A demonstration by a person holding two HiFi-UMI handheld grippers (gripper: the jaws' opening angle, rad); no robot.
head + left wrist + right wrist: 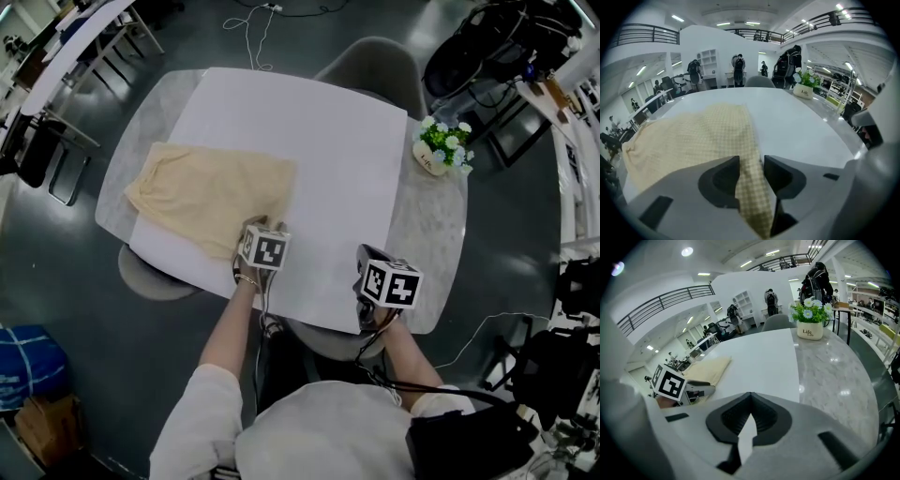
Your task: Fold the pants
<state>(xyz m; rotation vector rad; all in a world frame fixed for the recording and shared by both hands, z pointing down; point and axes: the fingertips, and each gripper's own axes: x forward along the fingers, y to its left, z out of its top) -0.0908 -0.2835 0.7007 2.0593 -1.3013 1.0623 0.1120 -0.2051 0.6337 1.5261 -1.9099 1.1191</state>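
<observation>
The pale yellow checked pants (211,192) lie flat on the left half of a white sheet (323,169). My left gripper (251,232) is down at their near right corner. In the left gripper view the jaws (751,161) stand a little apart, with the right edge of the pants (693,136) running through the gap; the pads do not visibly squeeze it. My right gripper (367,255) hovers over the sheet's near right corner, away from the pants (708,369). Its jaws (750,397) are shut with nothing between them.
The sheet covers a marble table (436,225). A white pot of flowers (441,150) stands at its far right. Grey chairs sit at the far side (375,66) and the near left (150,277). Cables run over the dark floor.
</observation>
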